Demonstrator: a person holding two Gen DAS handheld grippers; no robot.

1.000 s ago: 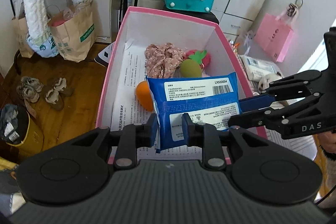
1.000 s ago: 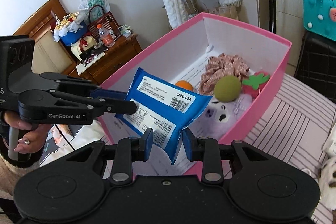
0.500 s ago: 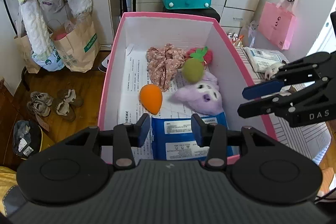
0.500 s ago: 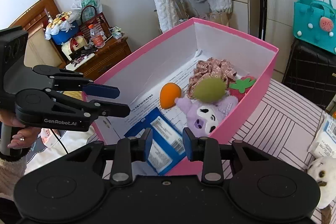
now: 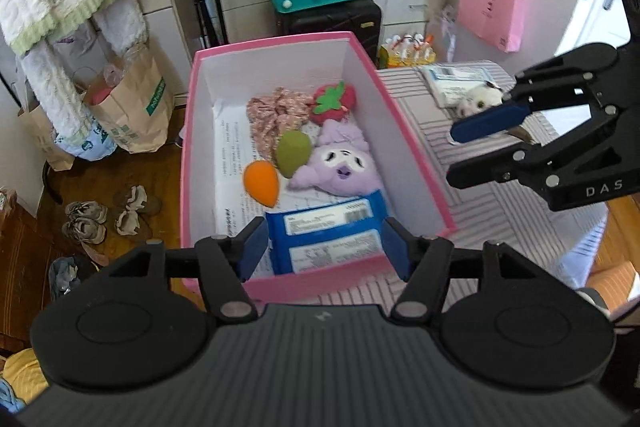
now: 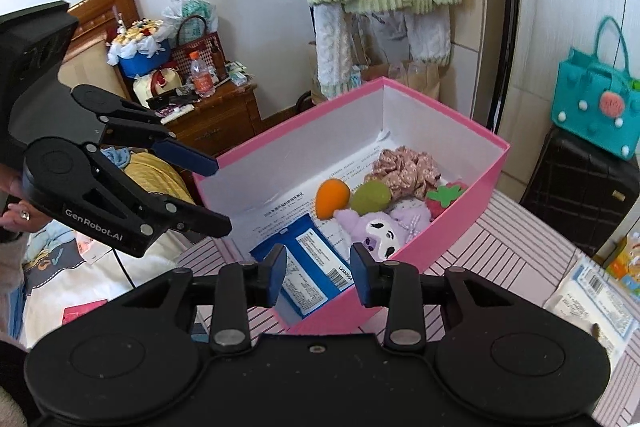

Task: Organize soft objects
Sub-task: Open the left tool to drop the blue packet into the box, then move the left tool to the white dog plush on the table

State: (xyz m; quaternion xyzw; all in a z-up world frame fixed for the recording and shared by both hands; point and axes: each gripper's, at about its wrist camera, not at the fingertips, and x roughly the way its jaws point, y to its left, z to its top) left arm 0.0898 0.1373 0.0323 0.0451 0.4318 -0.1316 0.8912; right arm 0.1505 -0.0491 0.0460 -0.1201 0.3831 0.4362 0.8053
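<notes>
While my two cameras look down from above, I see the pink box [image 5: 412, 143] on the striped pink-and-white cloth [image 5: 460, 155], its near wall partly cut off behind my left gripper [image 5: 324, 247]. Both tools hold nothing: my left gripper's jaws are spread wide above the near wall, and my right gripper [image 6: 318, 273] is parted too. Lying flat on the box floor at the near end is the blue wipes pack [image 5: 326, 239], its lower edge hidden by the wall. Behind it the purple plush [image 5: 340, 169] half covers the printed paper lining. Farther back sit the floral scrunchie [image 5: 276, 115], the green sponge [image 5: 294, 153], the orange sponge [image 5: 262, 183] and the strawberry toy [image 5: 334, 103]. Outside the box, a small panda plush [image 5: 478, 101] is partly blocked by my right gripper's fingers [image 5: 492, 123].
</notes>
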